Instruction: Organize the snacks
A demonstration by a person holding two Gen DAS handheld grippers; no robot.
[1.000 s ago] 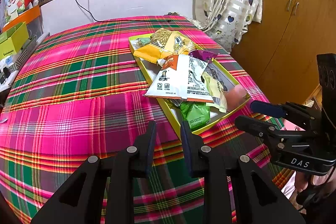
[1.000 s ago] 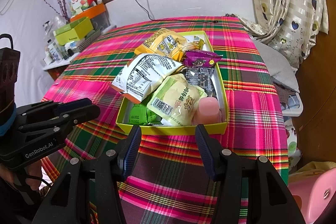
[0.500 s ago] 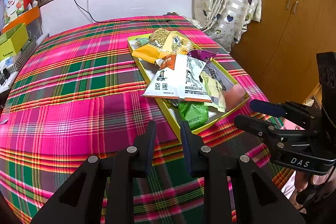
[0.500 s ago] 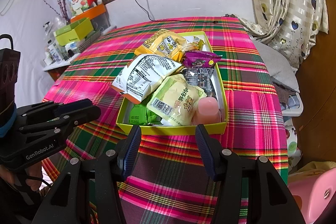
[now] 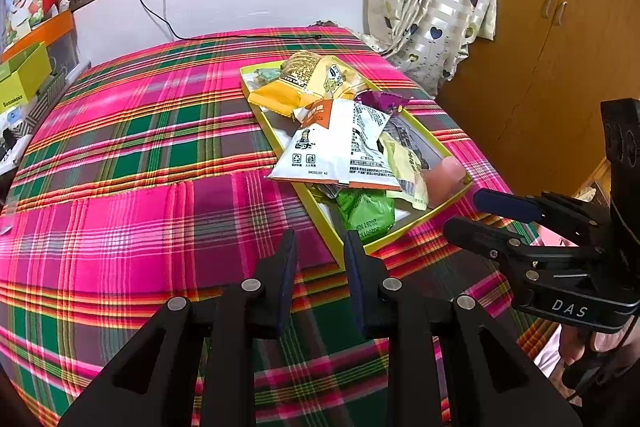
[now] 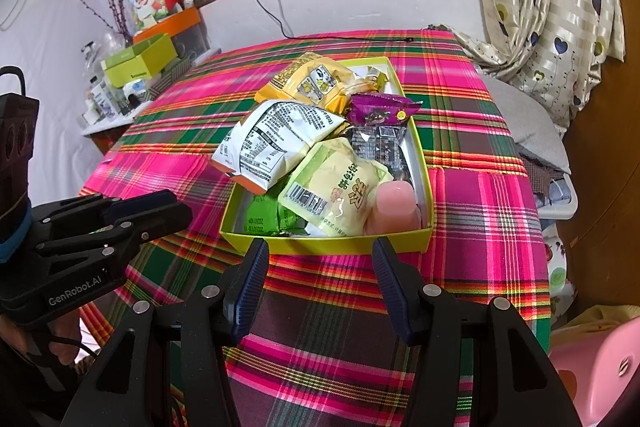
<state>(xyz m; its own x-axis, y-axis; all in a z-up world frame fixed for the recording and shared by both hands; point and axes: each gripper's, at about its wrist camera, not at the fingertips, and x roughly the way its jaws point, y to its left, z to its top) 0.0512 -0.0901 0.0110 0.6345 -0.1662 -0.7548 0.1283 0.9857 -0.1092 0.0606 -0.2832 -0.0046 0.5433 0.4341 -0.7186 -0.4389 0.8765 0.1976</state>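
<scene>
On the plaid-covered bench, a yellow-green box is seen filled with snack packets. A white packet with an orange edge is laid across the left rim of the box, overhanging it, and a yellow packet is piled behind it toward the far end. A small purple packet is set to the right of these, above a dark foil packet lying against the right wall. A pale yellow packet is propped in the near part of the box, with a green packet partly hidden under it at the near left corner and a pink cup-shaped item just beside it at the near right corner. The right gripper is held just short of the near wall of the box, its jaws spread wide and nothing between them. The left gripper is held at the near left corner of the box, its jaws set narrowly apart and likewise empty. A curtain is hung at the right, and cartons are stacked on a side shelf at the left.
</scene>
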